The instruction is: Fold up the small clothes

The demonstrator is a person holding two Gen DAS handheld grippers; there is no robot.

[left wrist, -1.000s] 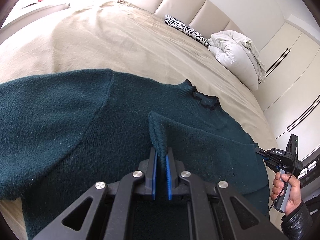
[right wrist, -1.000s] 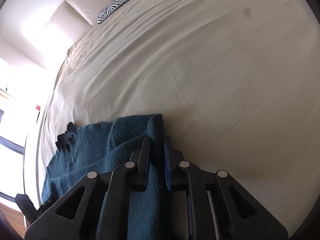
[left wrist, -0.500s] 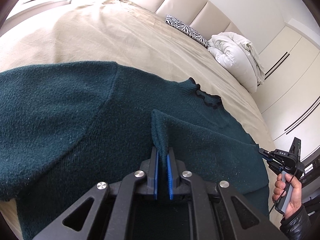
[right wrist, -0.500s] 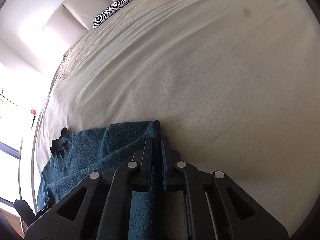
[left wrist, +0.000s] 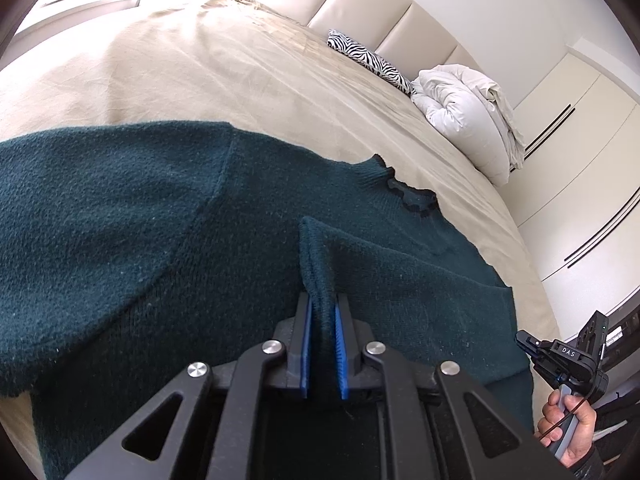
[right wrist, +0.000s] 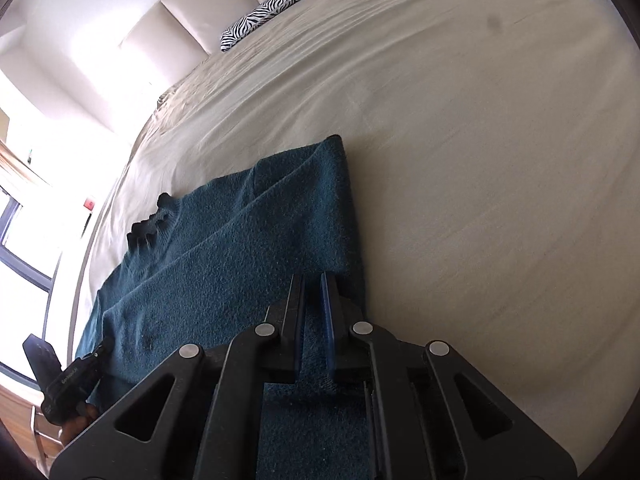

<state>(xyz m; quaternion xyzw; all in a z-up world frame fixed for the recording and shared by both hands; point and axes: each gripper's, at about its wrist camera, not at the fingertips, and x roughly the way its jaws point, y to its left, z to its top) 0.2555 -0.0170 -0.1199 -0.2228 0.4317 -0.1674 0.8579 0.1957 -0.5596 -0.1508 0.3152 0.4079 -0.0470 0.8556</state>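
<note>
Left gripper (left wrist: pixel 322 344): a raised ridge of the dark teal sweater (left wrist: pixel 168 240) is pinched between its blue pads (left wrist: pixel 305 350), near the garment's middle.
Right gripper (right wrist: pixel 313 324): teal knit is seen between its narrowly set pads and seems to be clamped at the sweater's right edge; in the left wrist view this gripper is seen at the far side of the garment, held in the right hand (left wrist: pixel 568 428).
Sweater position: it is spread on the beige bed (right wrist: pixel 480 160), with the dark frilled collar (left wrist: pixel 412 196) turned toward the headboard and a sleeve laid out to the left.
Step in hand: a lengthwise fold of the right side over the body is judged to be under way.
Doing it well: both pinched points should be carried at an even height and pace, so that the crease runs straight from hem to shoulder.
Tension: the knit between the two holds should be kept lightly taut, not stretched.
Release: the layer should be laid flat on the body before either grip is let go.
Risk: soft, thick knit may sag or bunch under the fold.
Surroundings: a zebra pillow (left wrist: pixel 366 60) and a white duvet (left wrist: pixel 468 116) lie well apart, near the headboard.
</note>
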